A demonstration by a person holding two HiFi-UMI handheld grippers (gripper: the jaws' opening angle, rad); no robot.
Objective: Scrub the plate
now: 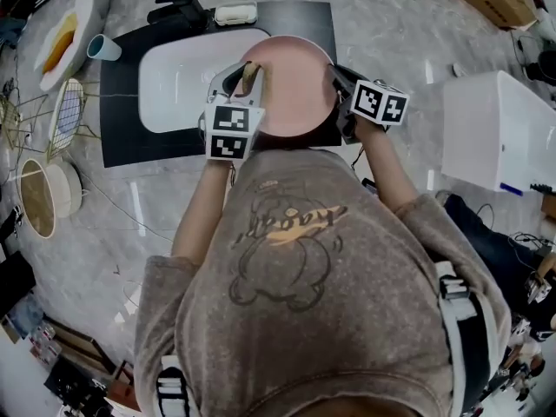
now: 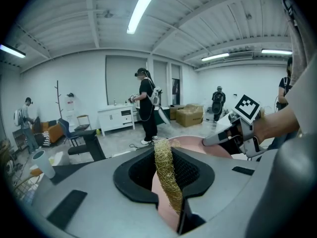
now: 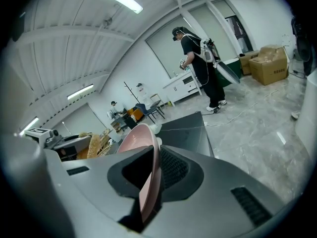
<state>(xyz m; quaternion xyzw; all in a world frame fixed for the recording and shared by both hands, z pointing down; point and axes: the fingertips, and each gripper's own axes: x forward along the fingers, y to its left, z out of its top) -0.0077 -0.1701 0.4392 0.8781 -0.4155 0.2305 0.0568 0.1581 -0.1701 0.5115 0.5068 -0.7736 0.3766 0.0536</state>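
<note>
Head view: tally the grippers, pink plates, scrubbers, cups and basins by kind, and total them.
grippers: 2, left gripper and right gripper
pink plate: 1
scrubber: 1
cup: 1
basin: 1
total: 6

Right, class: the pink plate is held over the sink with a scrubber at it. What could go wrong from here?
1. The right gripper clamps the pink plate only at its rim. Scrubbing pressure might lever it loose and drop it into the white sink.
2. The left gripper pinches the golden scrubber as a thin strip, so dragging it across the plate could pull it out of the jaws.
</note>
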